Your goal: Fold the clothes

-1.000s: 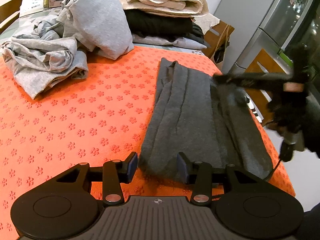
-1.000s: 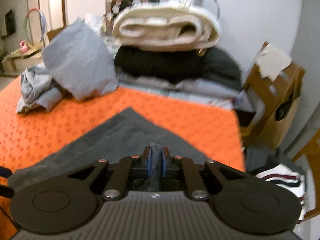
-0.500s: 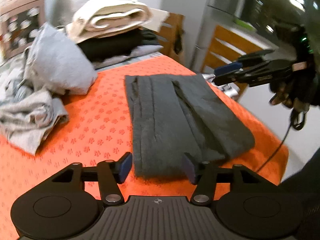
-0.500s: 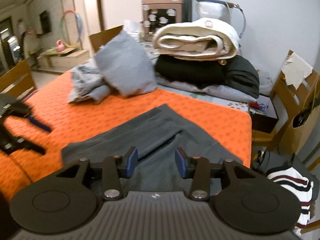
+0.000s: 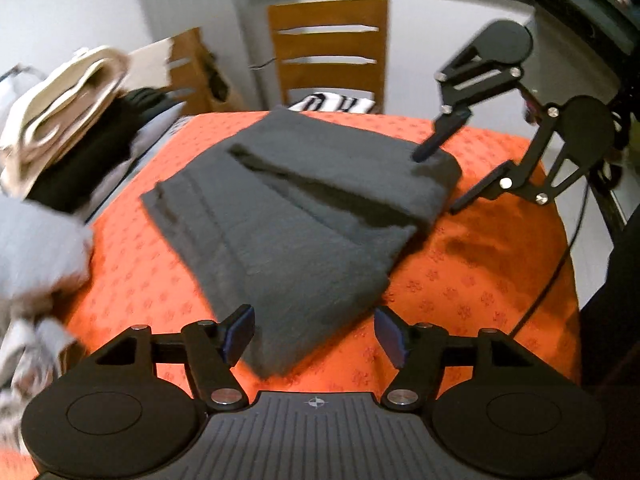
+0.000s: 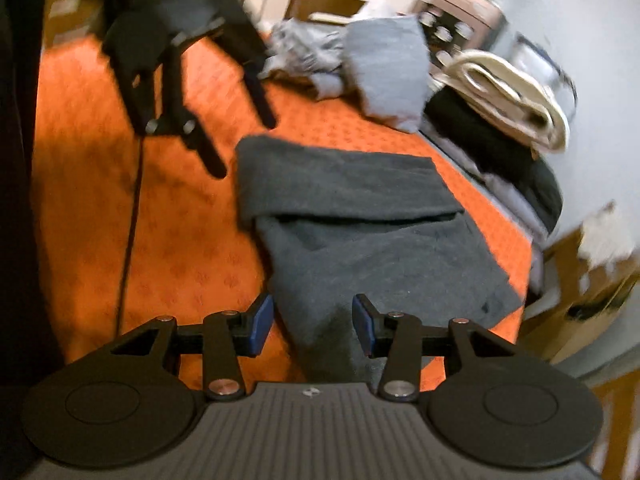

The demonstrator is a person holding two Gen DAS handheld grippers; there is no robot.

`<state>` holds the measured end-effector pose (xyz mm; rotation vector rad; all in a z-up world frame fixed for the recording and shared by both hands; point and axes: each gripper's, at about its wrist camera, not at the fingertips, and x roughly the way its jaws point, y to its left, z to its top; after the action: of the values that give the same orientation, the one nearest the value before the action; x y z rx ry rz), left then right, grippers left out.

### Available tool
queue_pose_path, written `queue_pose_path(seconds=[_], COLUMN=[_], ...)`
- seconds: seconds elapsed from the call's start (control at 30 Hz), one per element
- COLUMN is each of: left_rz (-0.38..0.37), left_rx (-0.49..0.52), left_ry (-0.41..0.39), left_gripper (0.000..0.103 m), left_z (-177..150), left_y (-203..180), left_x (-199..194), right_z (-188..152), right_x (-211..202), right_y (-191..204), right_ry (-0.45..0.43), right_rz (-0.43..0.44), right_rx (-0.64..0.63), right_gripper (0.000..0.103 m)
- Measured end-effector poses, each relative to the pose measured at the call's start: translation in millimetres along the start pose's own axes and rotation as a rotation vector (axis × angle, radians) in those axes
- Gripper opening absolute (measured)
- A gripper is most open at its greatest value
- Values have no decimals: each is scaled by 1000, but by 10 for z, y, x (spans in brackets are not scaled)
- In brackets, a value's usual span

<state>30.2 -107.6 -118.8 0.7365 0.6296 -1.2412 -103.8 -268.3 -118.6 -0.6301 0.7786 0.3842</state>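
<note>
Since a second ago we have let the dark grey garment [image 5: 304, 216] drop folded lengthwise onto the orange-covered table [image 5: 480, 272], and both hand-held grippers have swung to opposite ends of it; the right hand-held gripper [image 6: 313, 326] released the cloth it pinched, its jaws now half apart with the near end between but ungripped, while the left hand-held gripper [image 5: 315, 334] has been opening wider, empty. To fold well, we should pinch both layers at 1 end squarely and carry them across, edges aligned. No containers matter here.
</note>
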Motion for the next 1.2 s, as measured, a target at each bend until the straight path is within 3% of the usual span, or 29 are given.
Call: queue_pose_path(seconds=[0.17,0.2,0.3,0.67,0.7,0.77,0.87,0.97,1.03,1.13,1.2], left_rz=[9,12,19,180,200,239,256,259,261,264,265], left_rx=[62,66,81,227,251,298,384,386,397,445,478], left_ry=[-2,-3,-12,-70,-71,-75,-99,-107,-111,-113,-110], left_gripper=[69,69,70,74,69,45,23,21,20,19,19], left_z=[21,22,18,-134,-155,-196,-249,-220,-188,-156,-137], left_y=[-50,-56,-87,-329,-332,-338,-363,-328,-323,-359,-389], left_x=[189,205,224,239,239,239,189,132,104,82,41], right_z=[-34,-35,42,236,220,177,95,12,-60,-121,-89], right_x=[181,199,152,-8,6,30,68,108,164,204,161], right_y=[318,333,236,-377,-393,-373,-225,-63,78,193,188], right_ry=[78,86,82,61,61,63,58,53,70,91,95], right_rz=[-82,-96,-106,-50,-39,-25,-39,-58,-88,-137,-150], right_rx=[-271,-283,-217,67,75,75,22,-38,-121,-195,-186], right_gripper=[46,34,22,20,20,21,28,42,43,36,23])
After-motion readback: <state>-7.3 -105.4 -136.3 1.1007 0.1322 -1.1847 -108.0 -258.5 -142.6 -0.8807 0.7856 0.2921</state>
